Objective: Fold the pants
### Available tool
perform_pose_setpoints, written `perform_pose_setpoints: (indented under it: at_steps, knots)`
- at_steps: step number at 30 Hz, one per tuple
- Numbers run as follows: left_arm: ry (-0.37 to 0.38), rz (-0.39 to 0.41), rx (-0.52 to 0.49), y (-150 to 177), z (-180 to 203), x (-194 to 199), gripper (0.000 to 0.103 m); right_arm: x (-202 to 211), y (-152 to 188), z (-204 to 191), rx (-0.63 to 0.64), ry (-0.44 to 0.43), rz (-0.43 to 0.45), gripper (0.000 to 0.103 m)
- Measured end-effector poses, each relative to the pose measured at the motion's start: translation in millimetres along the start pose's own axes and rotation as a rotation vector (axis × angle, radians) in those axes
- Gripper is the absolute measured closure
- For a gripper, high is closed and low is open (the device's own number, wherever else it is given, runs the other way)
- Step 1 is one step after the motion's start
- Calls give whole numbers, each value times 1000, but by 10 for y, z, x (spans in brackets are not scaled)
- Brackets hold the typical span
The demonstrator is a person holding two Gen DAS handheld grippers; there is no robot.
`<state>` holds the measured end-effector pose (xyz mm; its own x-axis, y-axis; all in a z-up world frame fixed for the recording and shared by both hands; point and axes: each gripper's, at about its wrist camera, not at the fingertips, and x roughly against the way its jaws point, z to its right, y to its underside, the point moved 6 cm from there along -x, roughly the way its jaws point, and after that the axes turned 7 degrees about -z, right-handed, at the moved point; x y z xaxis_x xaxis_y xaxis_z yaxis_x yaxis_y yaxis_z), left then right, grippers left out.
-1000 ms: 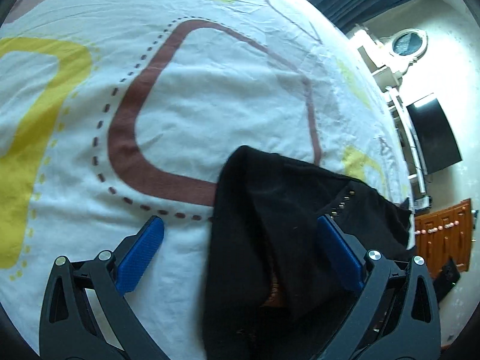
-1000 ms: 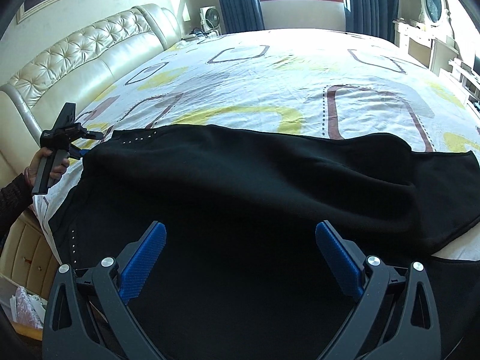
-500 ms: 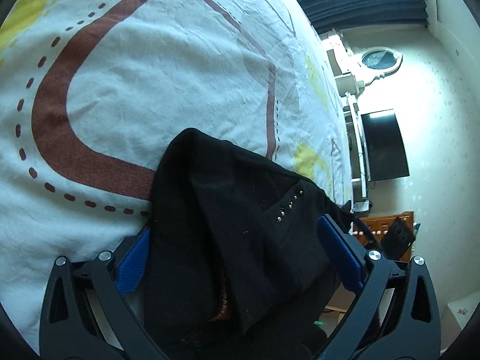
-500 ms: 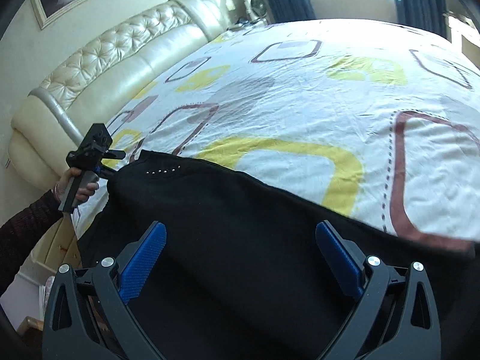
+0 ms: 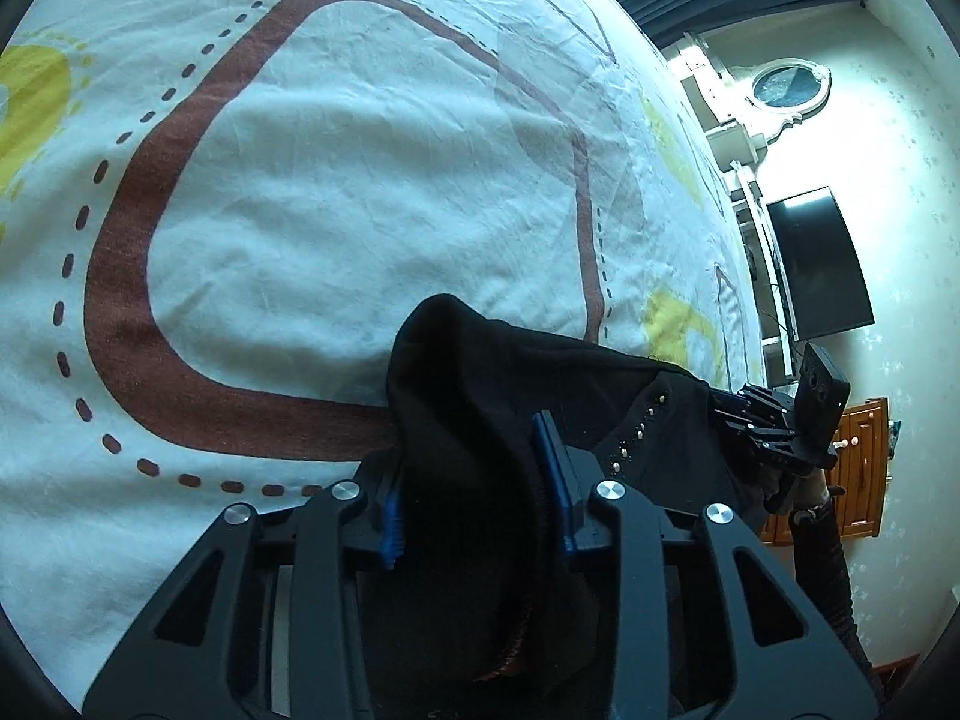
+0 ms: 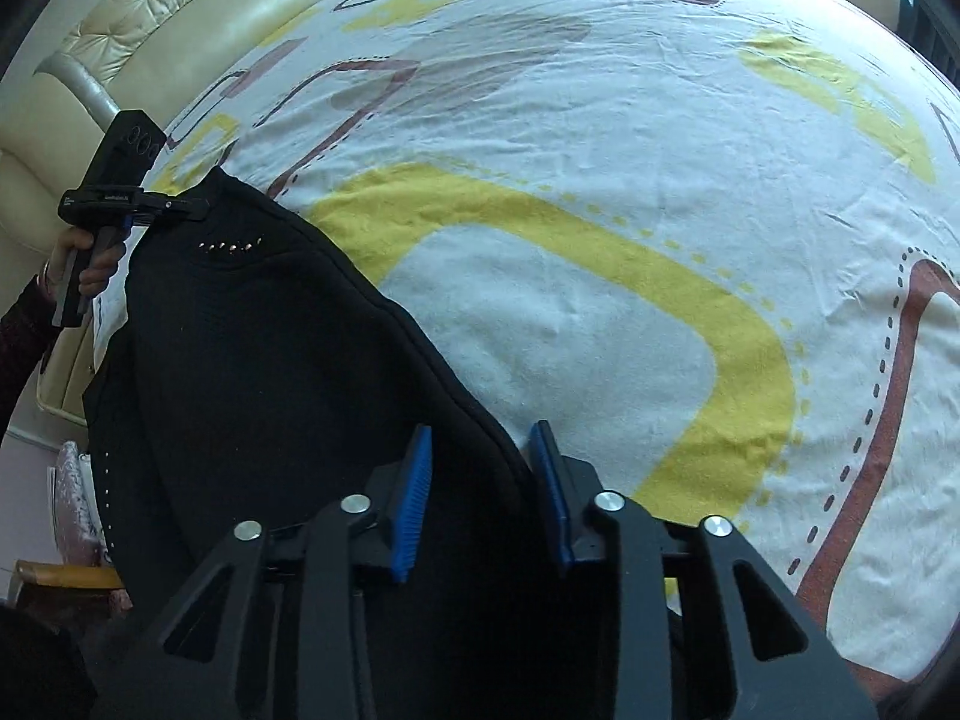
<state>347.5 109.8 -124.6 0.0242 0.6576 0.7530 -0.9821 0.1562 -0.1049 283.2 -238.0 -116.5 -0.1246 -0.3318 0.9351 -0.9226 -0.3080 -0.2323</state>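
Both tongs are clamping the black pants (image 6: 258,372), their jaws having just been closing on the cloth. The left gripper (image 5: 474,480) is bunching a thick fold between its blue pads; the right gripper (image 6: 480,492) is pinching the folded edge. The garment's long axis is running from one tong across to the other, sagging between them, each hand equally close to its own end. Ahead of the fingers, the patterned bedsheet (image 6: 600,300) is lying open; a padded headboard (image 6: 138,18) and wall-mounted television (image 5: 819,264) are framing the room.

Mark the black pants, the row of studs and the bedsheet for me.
black pants (image 6: 252,396), right wrist view, middle of the cloth.
row of studs (image 6: 231,246), right wrist view, centre stud.
bedsheet (image 5: 360,192), left wrist view, bare white patch.
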Motion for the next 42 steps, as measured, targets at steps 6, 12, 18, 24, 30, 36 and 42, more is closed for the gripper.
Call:
perform_pose_setpoints:
  at_steps: [6, 12, 18, 24, 30, 36, 42]
  knots:
    - [-3, 65, -48, -68, 125, 111, 85, 218, 39, -109, 9, 41, 38, 95]
    - [95, 139, -58, -146, 264, 377, 95, 562, 34, -274, -1, 70, 139, 96]
    - [183, 175, -219, 120, 664, 621, 95, 1005, 277, -635, 27, 105, 274, 96]
    - [306, 235, -299, 705, 876, 973, 95, 1284, 835, -1086, 58, 121, 351, 96]
    - [343, 245, -241, 1498, 541, 1058, 89, 976, 1495, -1416, 123, 160, 292, 96]
    - [266, 170, -86, 2119, -81, 714, 76, 335, 2017, -1548, 175, 159, 149, 91]
    - [271, 237, 104, 2448, -461, 839, 26, 347, 2136, -1521, 84, 101, 160, 65]
